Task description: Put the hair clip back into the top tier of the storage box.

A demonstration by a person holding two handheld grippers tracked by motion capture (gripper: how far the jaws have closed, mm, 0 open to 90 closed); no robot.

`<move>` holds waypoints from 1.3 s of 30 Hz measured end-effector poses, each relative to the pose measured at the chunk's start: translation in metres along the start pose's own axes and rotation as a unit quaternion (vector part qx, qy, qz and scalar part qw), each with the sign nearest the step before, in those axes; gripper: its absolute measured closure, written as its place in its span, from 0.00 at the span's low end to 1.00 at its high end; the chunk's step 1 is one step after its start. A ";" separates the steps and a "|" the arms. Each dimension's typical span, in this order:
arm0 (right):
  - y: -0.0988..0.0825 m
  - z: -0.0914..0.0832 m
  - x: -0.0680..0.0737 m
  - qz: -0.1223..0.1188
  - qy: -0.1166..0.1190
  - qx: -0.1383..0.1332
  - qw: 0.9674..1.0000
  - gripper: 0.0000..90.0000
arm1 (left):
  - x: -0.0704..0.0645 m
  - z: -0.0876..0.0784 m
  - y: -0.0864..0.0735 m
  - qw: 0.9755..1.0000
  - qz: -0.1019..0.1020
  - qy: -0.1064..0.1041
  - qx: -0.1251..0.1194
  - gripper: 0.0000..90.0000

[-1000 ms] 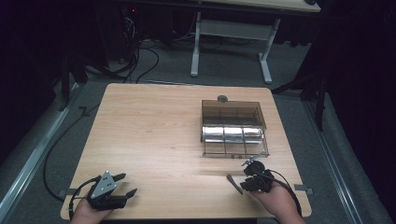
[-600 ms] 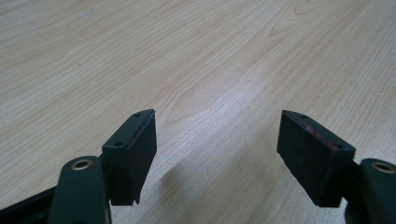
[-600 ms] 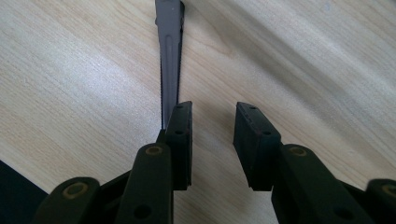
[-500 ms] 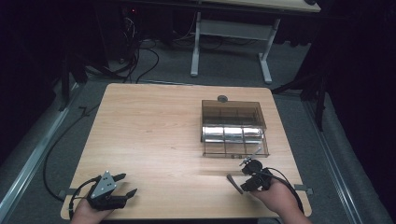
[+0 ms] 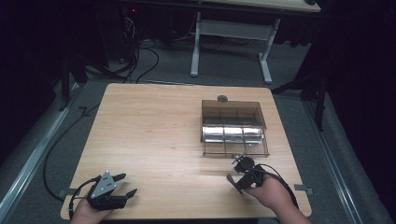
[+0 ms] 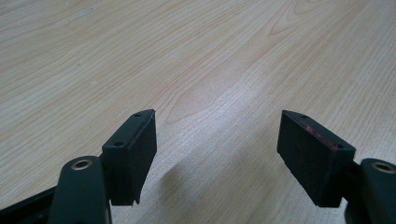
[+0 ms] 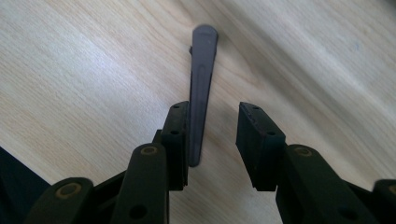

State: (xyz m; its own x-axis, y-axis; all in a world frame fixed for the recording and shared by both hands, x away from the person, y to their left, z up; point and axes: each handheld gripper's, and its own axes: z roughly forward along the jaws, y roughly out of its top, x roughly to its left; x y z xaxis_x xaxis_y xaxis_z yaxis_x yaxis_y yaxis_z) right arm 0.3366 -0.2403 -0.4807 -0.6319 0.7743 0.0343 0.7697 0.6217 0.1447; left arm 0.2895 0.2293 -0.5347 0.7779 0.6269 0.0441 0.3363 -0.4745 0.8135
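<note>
Pale wooden table (image 5: 154,135) in a dark room, my right gripper (image 7: 212,140) near its front right corner, jaws just opened, dark flat handle (image 7: 200,84) lying between them against one pad, my left gripper (image 6: 217,144) open at the front left corner, clear compartment box (image 5: 233,127) toward the right edge.

The dark flat stick (image 7: 200,93) is blurred at its far tip, its near end lying against one finger. The silver contents of the clear box (image 5: 233,128), near the surface's right edge, are too small to identify.
</note>
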 end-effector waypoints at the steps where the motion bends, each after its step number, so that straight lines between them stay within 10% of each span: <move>1: 0.001 0.000 0.003 0.014 0.000 0.004 1.000 0.72 | 0.000 0.000 0.000 1.000 0.000 0.000 0.000 0.32; 39: 0.023 0.004 0.012 -0.002 -0.009 0.019 1.000 0.90 | 0.000 0.000 0.000 1.000 0.002 -0.003 0.001 0.32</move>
State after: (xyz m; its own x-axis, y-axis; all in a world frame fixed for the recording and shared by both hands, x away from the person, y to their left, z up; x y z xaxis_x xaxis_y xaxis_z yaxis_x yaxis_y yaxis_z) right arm 0.3472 -0.2163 -0.4806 -0.6341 0.7731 0.0153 0.7698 0.6292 0.1069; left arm 0.2897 0.2294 -0.5347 0.7827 0.6209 0.0438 0.3339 -0.4782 0.8123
